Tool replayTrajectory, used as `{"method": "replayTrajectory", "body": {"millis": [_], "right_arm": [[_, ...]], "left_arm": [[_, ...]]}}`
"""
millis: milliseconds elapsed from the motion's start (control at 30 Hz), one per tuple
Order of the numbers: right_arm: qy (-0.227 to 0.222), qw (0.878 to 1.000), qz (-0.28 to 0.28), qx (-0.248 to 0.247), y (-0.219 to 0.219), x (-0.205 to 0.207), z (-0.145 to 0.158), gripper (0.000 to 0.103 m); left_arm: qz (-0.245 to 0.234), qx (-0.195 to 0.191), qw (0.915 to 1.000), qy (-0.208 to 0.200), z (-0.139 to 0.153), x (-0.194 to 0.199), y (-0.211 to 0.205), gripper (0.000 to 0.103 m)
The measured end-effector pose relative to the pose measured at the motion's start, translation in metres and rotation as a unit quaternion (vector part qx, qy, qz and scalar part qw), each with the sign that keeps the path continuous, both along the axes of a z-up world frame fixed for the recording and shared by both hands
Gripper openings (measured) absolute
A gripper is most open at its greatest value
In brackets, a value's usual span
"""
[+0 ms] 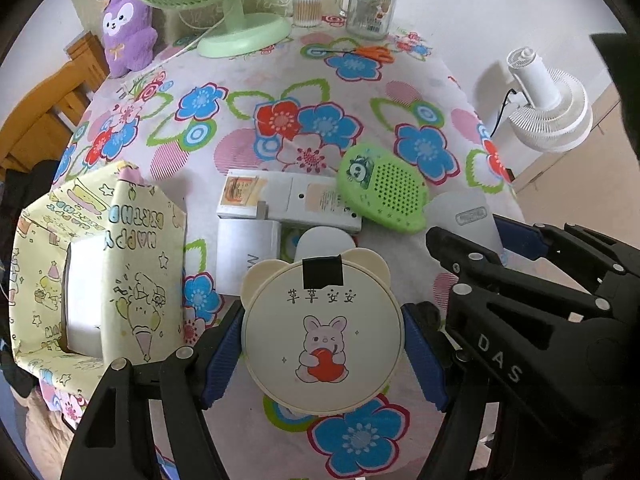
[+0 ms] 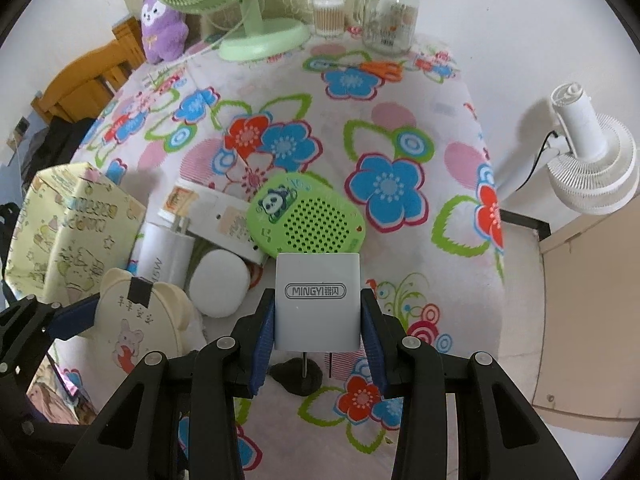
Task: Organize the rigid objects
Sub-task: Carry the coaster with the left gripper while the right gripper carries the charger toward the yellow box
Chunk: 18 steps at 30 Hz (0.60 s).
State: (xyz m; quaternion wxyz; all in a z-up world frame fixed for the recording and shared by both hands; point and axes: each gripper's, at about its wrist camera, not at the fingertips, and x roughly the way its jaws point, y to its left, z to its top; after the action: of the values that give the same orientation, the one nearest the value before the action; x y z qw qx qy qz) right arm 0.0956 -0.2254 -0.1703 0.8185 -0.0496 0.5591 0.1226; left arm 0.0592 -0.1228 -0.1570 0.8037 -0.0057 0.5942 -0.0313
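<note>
While gripped, charger (image 2: pixel 318 300) sits between right claw (image 2: pixel 318 344) pads.

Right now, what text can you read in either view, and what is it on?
"MINGYI" plus small characters: white charger in the right gripper.
"苹苹安安": cream bear-eared case in the left gripper.
"HAPPY BIRTHD...", upside down: wrapped box.
"DAS": right gripper's body.
Jar label: too small.

The white charger (image 2: pixel 318 300) bears a framed logo reading "MINGYI" followed by 2 Chinese characters. Left of it, the cream bear-eared case (image 1: pixel 322 334) carries 4 handwritten characters, "苹苹安安", above a rabbit drawing. Further left of the charger, the yellow wrapped box (image 1: pixel 120 256) shows "HAPPY BIRTHD…" upside down. "DAS" is embossed on the right gripper's arm (image 1: pixel 500 358).
</note>
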Motion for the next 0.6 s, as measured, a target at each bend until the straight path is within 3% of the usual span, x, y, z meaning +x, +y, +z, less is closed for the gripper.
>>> {"method": "replayTrajectory", "body": {"millis": [367, 600], "right_arm": [[-0.037, 0.999, 0.016, 0.036, -0.004, -0.013, 0.037, 0.043], [-0.056, 0.998, 0.017, 0.030, 0.007, -0.026, 0.060, 0.043]], "left_arm": [[0.008, 0.021, 0.9994, -0.027, 0.026, -0.007, 0.001, 0.077], [0.004, -0.004, 0.9993, -0.038, 0.042, -0.016, 0.013, 0.077]]}}
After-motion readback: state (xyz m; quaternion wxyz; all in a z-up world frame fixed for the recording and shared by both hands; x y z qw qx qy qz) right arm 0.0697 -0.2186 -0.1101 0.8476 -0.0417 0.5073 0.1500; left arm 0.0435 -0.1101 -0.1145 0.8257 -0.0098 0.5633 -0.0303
